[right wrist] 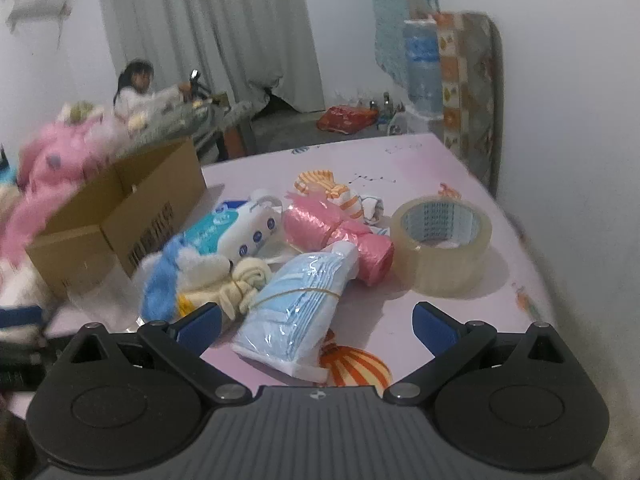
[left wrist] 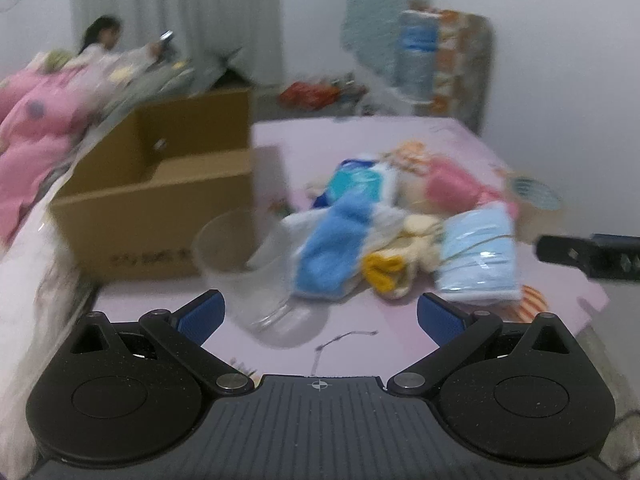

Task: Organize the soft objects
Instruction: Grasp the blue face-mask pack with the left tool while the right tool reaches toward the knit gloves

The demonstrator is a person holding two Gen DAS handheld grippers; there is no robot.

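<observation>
A heap of soft things lies on the pink table (right wrist: 400, 160): a blue and white fluffy cloth (left wrist: 332, 248) (right wrist: 160, 284), a pack of pale blue face masks (left wrist: 476, 256) (right wrist: 296, 304), a roll of pink bags (right wrist: 340, 240), a cream knotted cloth (right wrist: 244, 280), a wipes pack (right wrist: 236, 228). An open cardboard box (left wrist: 160, 200) (right wrist: 120, 216) stands to the left. My left gripper (left wrist: 320, 316) is open and empty just short of a clear glass (left wrist: 248, 272). My right gripper (right wrist: 316, 324) is open and empty over the near end of the mask pack.
A roll of clear packing tape (right wrist: 440, 244) sits right of the heap. A pink plush toy (left wrist: 36, 140) (right wrist: 52, 164) lies left of the box. The right gripper's body (left wrist: 592, 256) shows at the right edge of the left wrist view. A person sits far behind.
</observation>
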